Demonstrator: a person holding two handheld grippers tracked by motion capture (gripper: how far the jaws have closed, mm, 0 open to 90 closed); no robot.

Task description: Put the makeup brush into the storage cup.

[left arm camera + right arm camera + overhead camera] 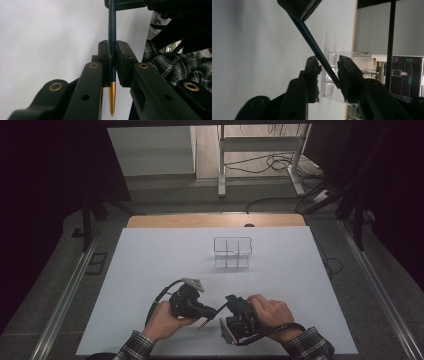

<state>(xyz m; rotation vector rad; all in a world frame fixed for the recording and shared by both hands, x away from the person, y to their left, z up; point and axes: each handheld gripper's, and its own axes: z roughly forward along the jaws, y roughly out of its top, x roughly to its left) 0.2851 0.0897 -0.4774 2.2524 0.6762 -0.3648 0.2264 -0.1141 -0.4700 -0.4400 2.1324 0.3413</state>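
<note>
Near the front edge of the white table (pixel 150 265), two hands bring their grippers together over a dark blue pen (pixel 112 37) with a gold tip. The left gripper (pixel 209 311) is clenched on the pen: in the left gripper view both jaws press flat against the barrel, and the gold tip sticks out below them, toward the camera. The barrel runs up from those jaws to the right gripper (pixel 227 304), whose black body shows at the top of that view. In the right gripper view the pen (pixel 317 51) slants down from the left gripper's tip at the top and meets the inner face of the right-hand jaw; a gap remains between the barrel and the other jaw, so this gripper is released — not gripping. In the high view the pen bridges the two grippers just above the table, its gold tip (pixel 202 324) pointing down toward the front edge. A clear divided box (pixel 232 253) stands well apart, farther back near the table's middle — upright. Plaid sleeves (pixel 132 347) cover both forearms.
</note>
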